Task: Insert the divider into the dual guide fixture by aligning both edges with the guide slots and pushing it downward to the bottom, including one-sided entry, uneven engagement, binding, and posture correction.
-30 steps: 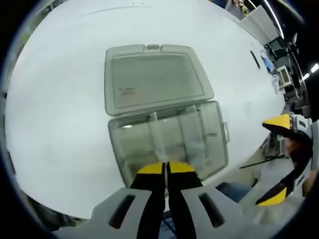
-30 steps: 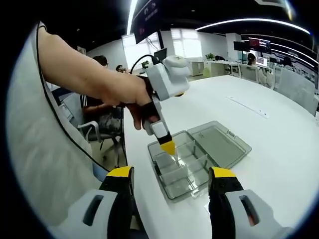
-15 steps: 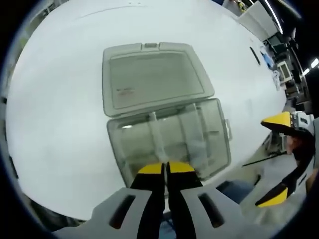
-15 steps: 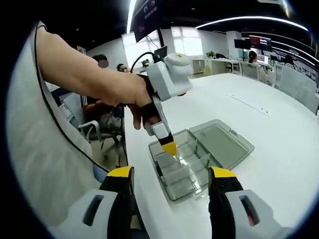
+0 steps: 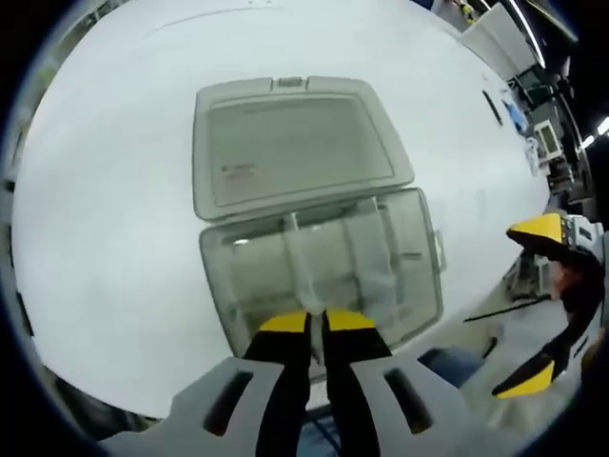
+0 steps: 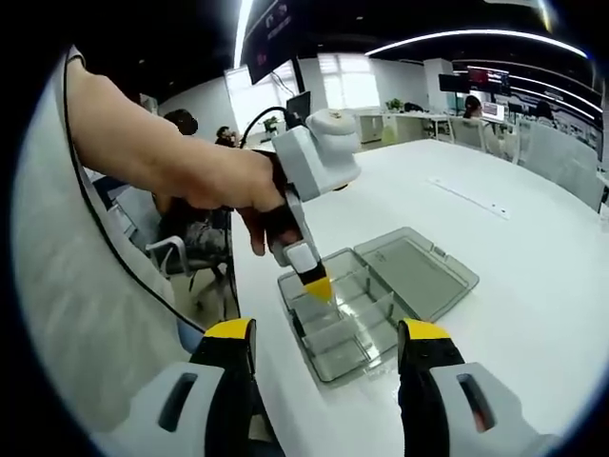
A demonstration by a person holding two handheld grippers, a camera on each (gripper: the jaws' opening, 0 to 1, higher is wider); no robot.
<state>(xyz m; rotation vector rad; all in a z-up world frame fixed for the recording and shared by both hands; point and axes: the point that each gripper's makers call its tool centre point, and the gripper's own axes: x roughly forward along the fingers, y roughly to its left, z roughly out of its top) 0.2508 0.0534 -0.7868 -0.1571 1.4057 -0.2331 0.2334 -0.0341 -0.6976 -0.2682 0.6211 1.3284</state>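
A clear grey compartment box (image 5: 419, 276) lies on the white table with its lid (image 5: 295, 152) folded open beyond it. My left gripper (image 5: 316, 324) is shut on the near end of a thin clear divider (image 5: 301, 271), which stands between the box's guide slots, left of the middle. In the right gripper view, a hand holds the left gripper (image 6: 319, 286) with its yellow tips down inside the box (image 6: 381, 314). My right gripper (image 6: 324, 333) is open and holds nothing, short of the box at the table's near edge; its yellow-tipped jaws appear as the right gripper (image 5: 542, 305) in the left gripper view.
Other clear dividers (image 5: 376, 252) stand fixed in the box to the right. The white table (image 6: 533, 286) spreads wide beyond the lid. Behind the person's arm (image 6: 143, 143) are office chairs (image 6: 171, 257) and seated people. The table edge (image 5: 447, 333) runs just below the box.
The left gripper has sunk slightly toward the box, which looks a little larger now. It stays shut on the divider. The right gripper has held its place, open.
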